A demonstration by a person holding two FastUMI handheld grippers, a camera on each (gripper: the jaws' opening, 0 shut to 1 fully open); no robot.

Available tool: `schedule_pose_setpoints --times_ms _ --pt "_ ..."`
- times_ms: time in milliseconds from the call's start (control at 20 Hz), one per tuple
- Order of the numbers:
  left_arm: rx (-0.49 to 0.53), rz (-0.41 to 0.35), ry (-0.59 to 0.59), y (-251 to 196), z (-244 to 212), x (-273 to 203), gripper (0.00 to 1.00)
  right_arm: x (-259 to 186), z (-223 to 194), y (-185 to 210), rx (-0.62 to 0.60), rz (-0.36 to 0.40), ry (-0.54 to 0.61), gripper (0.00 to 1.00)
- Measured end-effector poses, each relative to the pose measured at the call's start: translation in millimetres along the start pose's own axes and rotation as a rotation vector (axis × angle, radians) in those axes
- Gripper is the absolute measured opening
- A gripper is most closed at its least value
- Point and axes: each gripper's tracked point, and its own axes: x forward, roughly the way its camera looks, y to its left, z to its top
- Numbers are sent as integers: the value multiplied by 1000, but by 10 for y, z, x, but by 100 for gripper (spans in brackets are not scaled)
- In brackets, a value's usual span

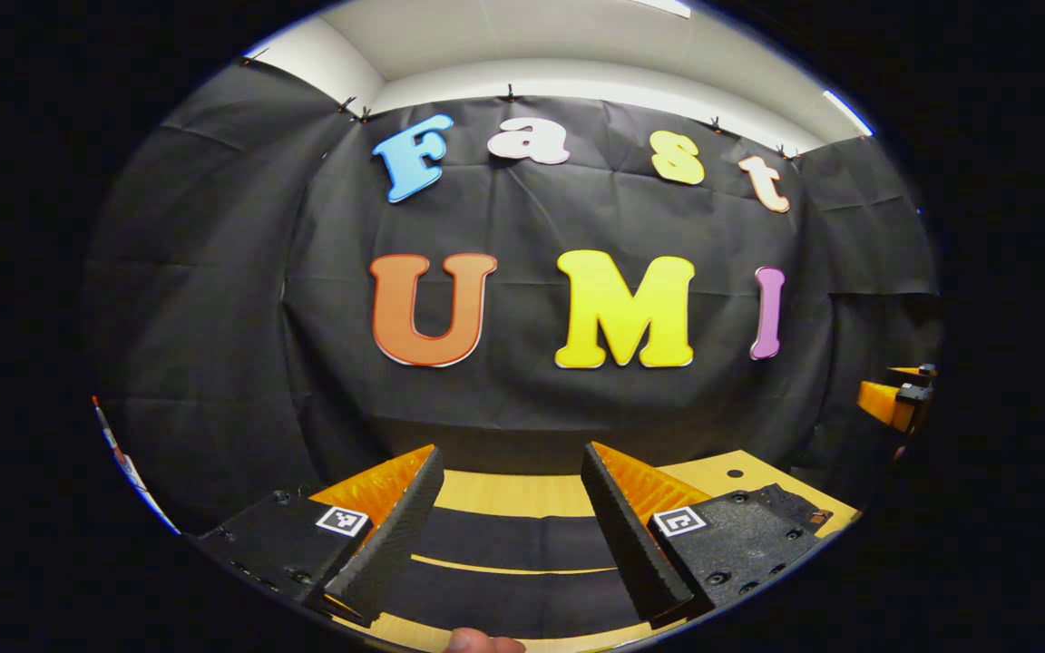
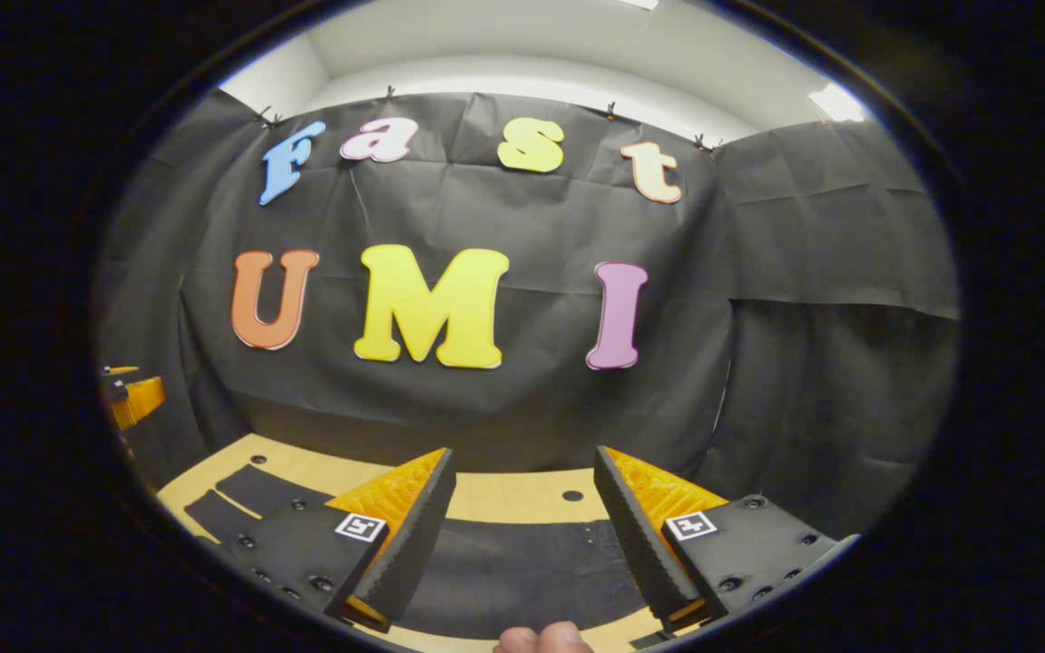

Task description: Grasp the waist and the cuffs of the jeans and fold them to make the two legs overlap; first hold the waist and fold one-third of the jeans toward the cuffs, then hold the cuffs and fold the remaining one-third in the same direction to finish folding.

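Dark jeans [image 1: 513, 544] lie flat on the wooden table [image 1: 504, 494] below my left gripper [image 1: 512, 453], which is open and held above them, touching nothing. A thin strip of table shows between two dark bands of the cloth. In the right gripper view the jeans [image 2: 522, 562] spread under my right gripper [image 2: 525, 453], also open and held clear of the cloth. Two narrower dark strips of the jeans [image 2: 241, 494] reach toward the left there. Which end is the waist I cannot tell.
The right gripper [image 1: 894, 399] shows at the right edge of the left gripper view, and the left gripper [image 2: 128, 394] at the left edge of the right gripper view. A person's fingertip [image 1: 486, 642] shows at the bottom. The booth's wall stands close behind the table.
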Motion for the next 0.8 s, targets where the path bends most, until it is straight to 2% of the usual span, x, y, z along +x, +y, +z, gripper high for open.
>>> schedule_pose_setpoints --times_ms 200,350,450,550,650,800 --pt "-23 140 104 691 -396 25 98 198 -466 -672 -15 -51 141 94" --pt "-93 245 191 1125 -787 -20 98 305 -865 -1187 92 -131 272 96" --pt "-173 291 263 1342 -1169 -57 98 341 -1229 -1555 176 -196 368 94" --pt "-318 342 354 1530 -1572 -88 99 368 -1575 -1745 249 -236 453 96" --pt "-532 393 448 1569 -1953 -150 99 368 -1886 -1848 305 -257 523 96" --pt "-862 503 518 1643 -2388 -195 99 367 -2293 -1910 384 -261 628 94"
